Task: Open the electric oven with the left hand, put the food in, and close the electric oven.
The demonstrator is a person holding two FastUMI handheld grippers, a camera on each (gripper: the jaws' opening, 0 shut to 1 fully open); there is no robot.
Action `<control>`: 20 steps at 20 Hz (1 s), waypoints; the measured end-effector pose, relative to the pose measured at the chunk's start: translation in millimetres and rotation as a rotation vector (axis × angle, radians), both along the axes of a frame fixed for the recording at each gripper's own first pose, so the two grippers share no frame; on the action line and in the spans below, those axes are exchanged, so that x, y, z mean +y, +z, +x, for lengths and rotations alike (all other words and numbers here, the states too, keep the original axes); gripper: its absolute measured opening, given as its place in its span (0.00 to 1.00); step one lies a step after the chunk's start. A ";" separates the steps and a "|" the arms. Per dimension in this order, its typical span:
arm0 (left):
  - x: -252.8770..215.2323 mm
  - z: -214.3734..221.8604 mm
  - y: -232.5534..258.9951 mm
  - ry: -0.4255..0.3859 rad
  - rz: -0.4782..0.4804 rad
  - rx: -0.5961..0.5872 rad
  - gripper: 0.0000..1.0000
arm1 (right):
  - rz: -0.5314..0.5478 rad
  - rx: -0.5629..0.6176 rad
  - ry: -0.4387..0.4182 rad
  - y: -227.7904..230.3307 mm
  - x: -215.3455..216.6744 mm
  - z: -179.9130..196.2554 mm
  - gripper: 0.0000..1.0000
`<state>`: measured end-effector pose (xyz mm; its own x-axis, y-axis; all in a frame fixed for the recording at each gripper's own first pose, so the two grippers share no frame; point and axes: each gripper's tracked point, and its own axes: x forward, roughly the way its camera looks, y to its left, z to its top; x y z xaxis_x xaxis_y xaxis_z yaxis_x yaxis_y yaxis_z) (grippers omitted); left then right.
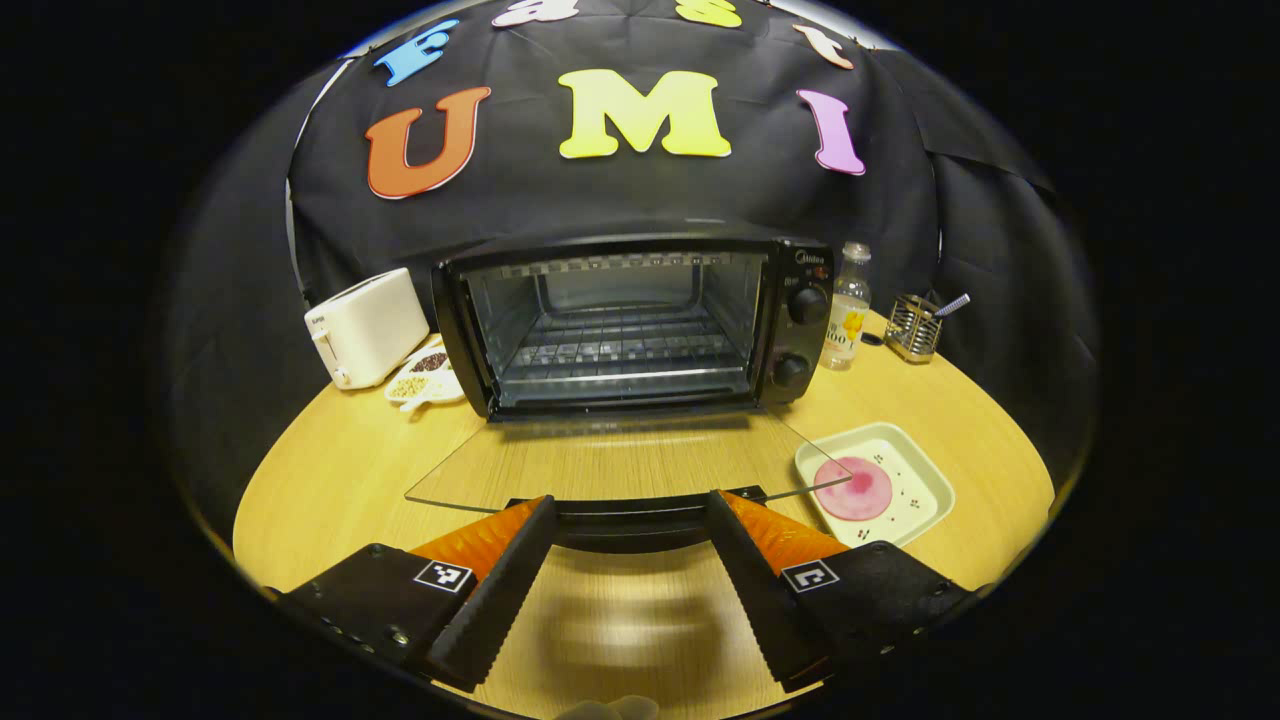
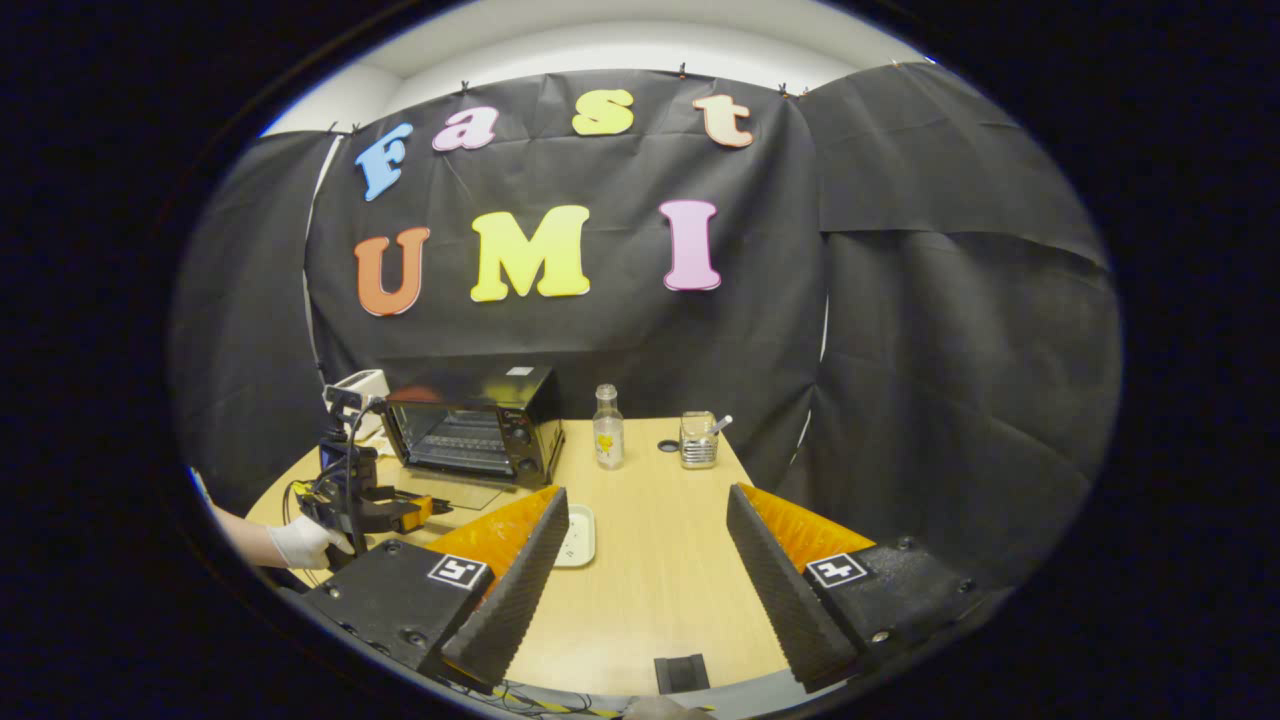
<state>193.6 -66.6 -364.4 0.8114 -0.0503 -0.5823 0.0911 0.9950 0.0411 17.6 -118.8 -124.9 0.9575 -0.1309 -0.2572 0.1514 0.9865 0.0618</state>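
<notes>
My left gripper [image 1: 632, 525], jaws spread and holding nothing, sits at the handle [image 1: 632, 518] of the oven door [image 1: 600, 465], lowered flat over the tabletop [image 1: 330, 470]. My right gripper [image 2: 645, 560] is likewise agape and empty. Food [image 1: 855, 488] waits on its tray [image 1: 925, 470] toward the right edge. Beyond, the electric oven [image 1: 630, 320] stands open. Opening looks done; next, I judge, the right gripper fetches the food.

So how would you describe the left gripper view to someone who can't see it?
A black electric oven stands open on a wooden table, its glass door folded flat, the open left gripper at the door's handle. A tray of pink food sits to the right.
</notes>
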 end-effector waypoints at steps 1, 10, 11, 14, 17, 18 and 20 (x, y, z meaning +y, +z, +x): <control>-1.4 -3.6 -8.2 0.004 -0.005 0.016 0.96 | -0.002 0.006 0.003 -1.7 -0.2 0.2 1.00; -10.0 -9.4 -34.1 0.013 -0.010 0.083 1.00 | 0.002 0.061 0.017 -22.7 -8.1 8.8 1.00; -8.8 -8.5 -31.7 0.014 -0.009 0.072 0.96 | 0.010 0.068 0.022 -25.9 -8.9 11.9 1.00; -1.0 -11.1 -17.0 0.035 0.019 0.039 0.98 | 0.029 0.093 0.044 -37.2 -8.3 25.7 1.00; -1.6 -25.7 11.1 0.036 0.007 0.009 0.98 | 0.055 0.122 0.078 -52.0 -6.0 47.2 1.00; -1.7 -31.5 25.1 0.035 0.001 -0.011 0.98 | 0.067 0.141 0.086 -59.9 -4.6 56.0 0.96; 0.5 -46.9 54.1 0.023 -0.008 -0.049 0.98 | 0.094 0.183 0.108 -78.7 0.9 72.7 1.00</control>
